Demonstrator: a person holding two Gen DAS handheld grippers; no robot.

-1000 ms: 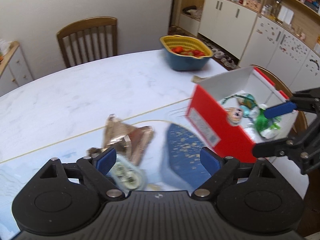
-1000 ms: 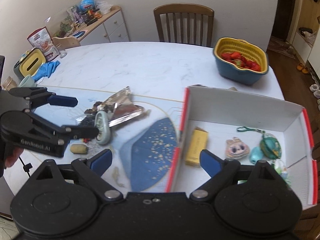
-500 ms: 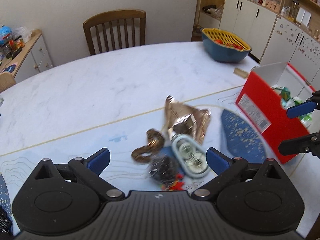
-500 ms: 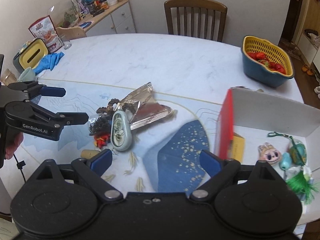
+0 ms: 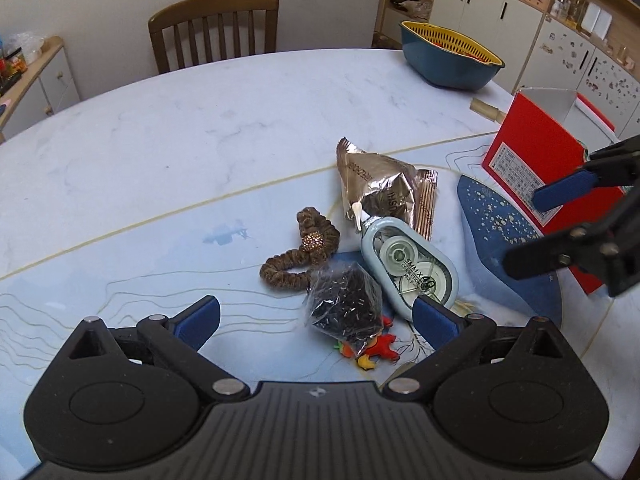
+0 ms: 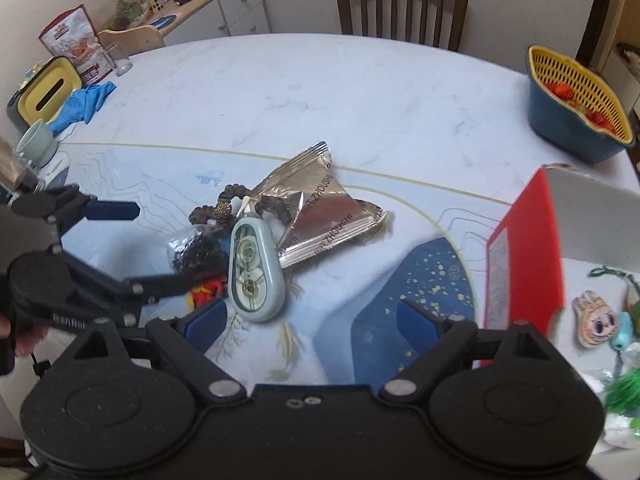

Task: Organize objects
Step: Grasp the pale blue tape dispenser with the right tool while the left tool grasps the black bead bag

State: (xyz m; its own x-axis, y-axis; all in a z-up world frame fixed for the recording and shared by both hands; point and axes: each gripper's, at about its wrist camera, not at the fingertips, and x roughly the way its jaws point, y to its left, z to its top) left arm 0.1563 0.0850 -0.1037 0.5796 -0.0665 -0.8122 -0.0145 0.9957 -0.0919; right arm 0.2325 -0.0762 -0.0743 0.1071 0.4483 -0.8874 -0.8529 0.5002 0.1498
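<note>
So I'm hovering my left gripper (image 5: 316, 320) wide open over the bead bag (image 5: 346, 307), my right gripper (image 6: 310, 320) closing slightly, holding nothing.

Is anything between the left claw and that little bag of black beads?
Nothing visible. The left claw is open, with the bag of black beads just ahead between its fingers. The brown scrunchie and correction tape lie against the bag's sides.
</note>
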